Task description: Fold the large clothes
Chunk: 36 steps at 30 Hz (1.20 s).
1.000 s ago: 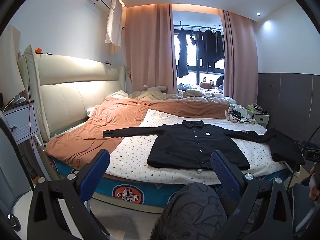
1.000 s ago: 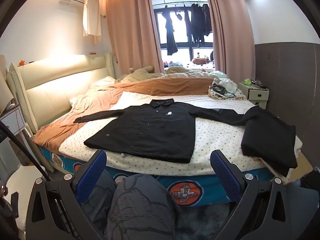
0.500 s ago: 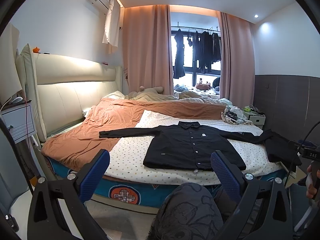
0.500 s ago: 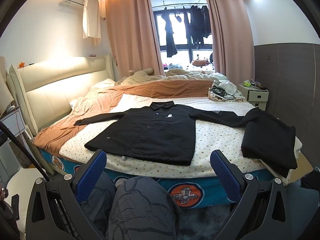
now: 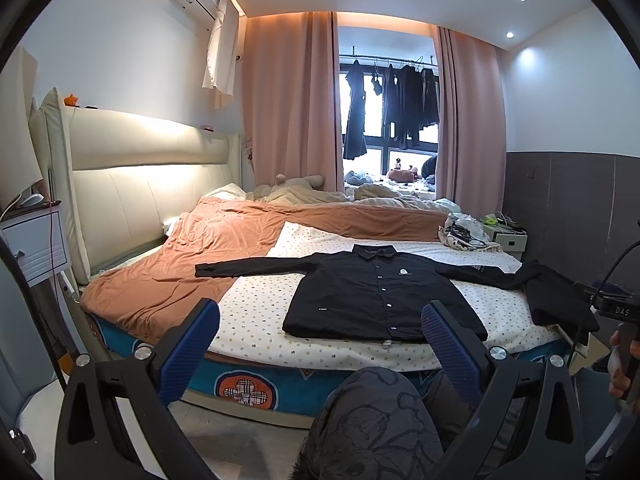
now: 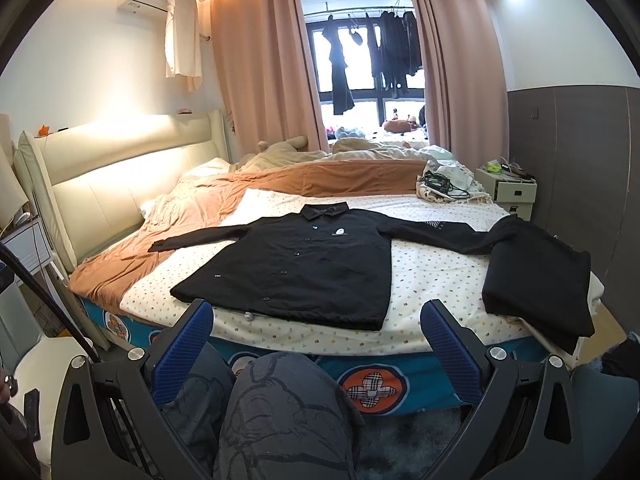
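Nearest the lens in both wrist views, each hand-held gripper is held level and low, aimed across the bed, with the person's patterned knee (image 6: 280, 408) under it at 6 o'clock. The left hand-held gripper (image 5: 320, 340) has its blue-padded fingers (image 5: 188, 352) spread wide with nothing between them, well short of the mattress edge. The right hand-held gripper (image 6: 316, 340) is spread just as wide and also empty, its fingers (image 6: 450, 352) framing the near bed rim. At 3 o'clock in the left view a hand (image 5: 622, 364) grips the handle of the other tool. Beyond the grippers lies the bed (image 6: 420, 280), its dotted sheet over a blue patterned side. The shirt (image 6: 304, 264), black with a collar, a row of buttons down the front and a small white chest badge, lies flat and face up on the sheet, hem toward the near edge, collar toward 12 o'clock. Its sleeves are stretched straight out: one reaches to 9 o'clock onto the orange blanket (image 6: 132, 248), the other runs to 3 o'clock and meets a second dark garment (image 6: 536, 280) folded over the bed's right corner. Farther back sit a heap of cables and cloth (image 6: 444, 184), a white nightstand (image 6: 514, 194), the cream headboard (image 6: 100, 184), pink curtains (image 6: 264, 68) and dark clothes (image 6: 340, 68) hanging at the window.
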Tool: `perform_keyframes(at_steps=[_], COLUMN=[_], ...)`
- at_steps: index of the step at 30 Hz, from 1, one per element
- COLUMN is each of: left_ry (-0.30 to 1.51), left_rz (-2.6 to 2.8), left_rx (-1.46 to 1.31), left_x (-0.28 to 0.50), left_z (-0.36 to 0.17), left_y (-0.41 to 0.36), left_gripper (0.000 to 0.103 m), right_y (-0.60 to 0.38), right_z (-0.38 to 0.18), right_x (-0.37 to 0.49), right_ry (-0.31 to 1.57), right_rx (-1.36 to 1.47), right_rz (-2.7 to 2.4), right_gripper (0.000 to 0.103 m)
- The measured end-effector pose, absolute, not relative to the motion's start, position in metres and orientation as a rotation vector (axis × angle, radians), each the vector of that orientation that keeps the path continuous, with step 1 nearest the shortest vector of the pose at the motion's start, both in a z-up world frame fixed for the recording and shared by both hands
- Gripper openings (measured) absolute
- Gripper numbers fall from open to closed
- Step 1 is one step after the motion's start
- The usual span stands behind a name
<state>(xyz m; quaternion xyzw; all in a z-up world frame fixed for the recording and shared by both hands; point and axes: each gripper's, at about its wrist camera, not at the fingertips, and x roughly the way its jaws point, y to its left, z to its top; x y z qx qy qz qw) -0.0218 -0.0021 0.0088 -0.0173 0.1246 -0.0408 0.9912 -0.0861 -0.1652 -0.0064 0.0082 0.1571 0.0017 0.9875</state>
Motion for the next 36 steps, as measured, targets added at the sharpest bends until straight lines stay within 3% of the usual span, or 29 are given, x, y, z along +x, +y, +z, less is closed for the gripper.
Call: perform_keyframes(at_steps=[36], left_ry=[0.237], left_rz=[-0.095], left_rx=[-0.039], left_x=[-0.044], left_z=[0.014], left_y=[0.002], left_gripper=[0.103], right_y=[-0.164], right_z=[-0.005], right_x=[-0.103], right_ry=[0.306], right_rx=[0.015], right_rz=[0.002], right_gripper=[0.103])
